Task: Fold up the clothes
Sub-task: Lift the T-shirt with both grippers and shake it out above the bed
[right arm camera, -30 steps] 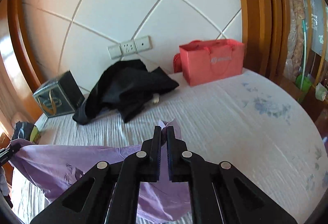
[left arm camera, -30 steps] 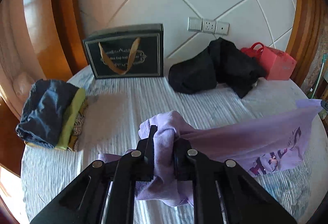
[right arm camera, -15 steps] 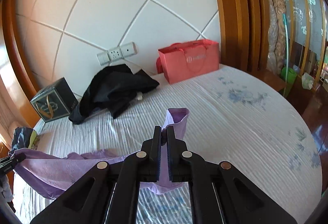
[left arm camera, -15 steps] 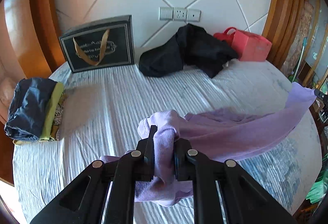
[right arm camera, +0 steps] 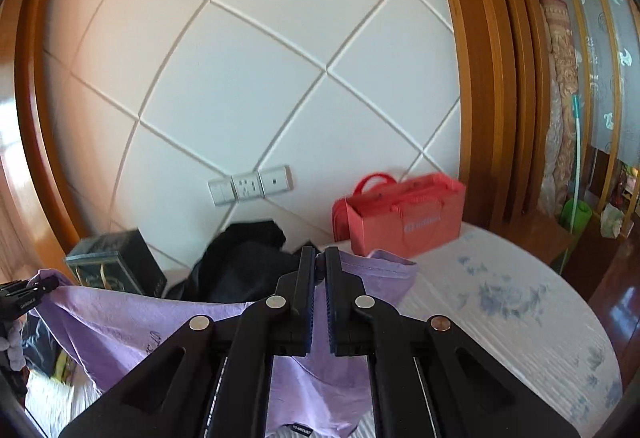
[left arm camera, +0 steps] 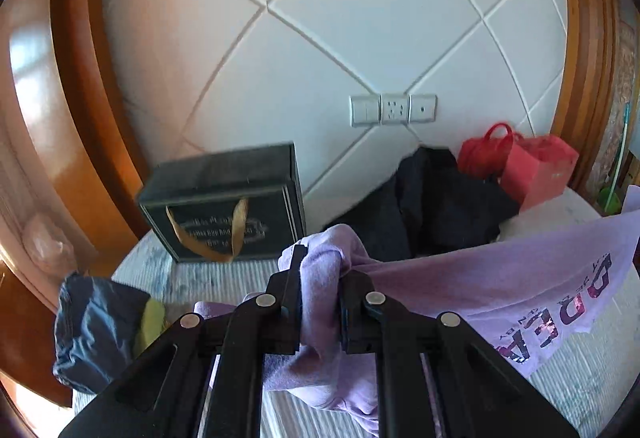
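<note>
The shirt (left arm camera: 460, 290) is soft matt lilac cloth with a glittery print. The left gripper (left arm camera: 320, 278) and right gripper (right arm camera: 316, 274) are matt black plastic with shiny metal pins. The bed (right arm camera: 500, 318) wears a finely ribbed, matt cloth cover. At its far edge lie a dull black garment (left arm camera: 432, 205), a smooth red paper bag (right arm camera: 404, 217) and a dark card box (left arm camera: 228, 205) with a satiny gold ribbon. At the left edge, folded clothes (left arm camera: 96, 330) look matt. The headboard (right arm camera: 260, 77) is smooth and padded, framed in glossy wood.
</note>
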Available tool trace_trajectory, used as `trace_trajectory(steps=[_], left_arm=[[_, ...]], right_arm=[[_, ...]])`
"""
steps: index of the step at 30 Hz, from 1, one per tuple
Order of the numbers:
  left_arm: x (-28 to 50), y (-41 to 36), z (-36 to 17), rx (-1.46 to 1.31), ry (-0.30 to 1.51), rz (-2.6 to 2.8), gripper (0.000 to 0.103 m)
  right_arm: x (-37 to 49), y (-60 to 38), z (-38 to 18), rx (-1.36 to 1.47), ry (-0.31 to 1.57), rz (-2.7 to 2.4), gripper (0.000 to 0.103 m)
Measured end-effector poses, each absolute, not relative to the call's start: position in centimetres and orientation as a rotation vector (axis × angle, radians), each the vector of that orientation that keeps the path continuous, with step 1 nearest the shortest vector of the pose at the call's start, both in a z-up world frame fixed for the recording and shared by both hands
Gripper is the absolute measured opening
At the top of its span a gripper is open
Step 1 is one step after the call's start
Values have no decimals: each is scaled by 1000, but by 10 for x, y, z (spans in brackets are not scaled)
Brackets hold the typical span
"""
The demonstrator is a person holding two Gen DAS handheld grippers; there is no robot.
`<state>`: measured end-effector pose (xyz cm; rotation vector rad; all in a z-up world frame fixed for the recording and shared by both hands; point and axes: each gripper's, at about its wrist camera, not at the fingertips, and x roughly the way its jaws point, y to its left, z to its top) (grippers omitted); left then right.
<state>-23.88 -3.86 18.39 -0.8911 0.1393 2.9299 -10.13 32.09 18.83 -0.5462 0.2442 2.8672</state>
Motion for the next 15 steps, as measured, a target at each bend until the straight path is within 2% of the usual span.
trace_trajectory(steps=[2,6,10,15], left_arm=[[-230,-48,221,-741,95,2962,11],[-196,-68,232,-647,63,2928,12],[-161,-82,155,-834,111,2840,14],[-126,-93,11,-1308,142,2665,14]], right_arm=[[-92,315,219,-423,211,2889,4],[-54,305,235,-312,228,2934,4],[-18,302,186,-471,306,2943,4],[26,291,66,-948,408,2828,4]])
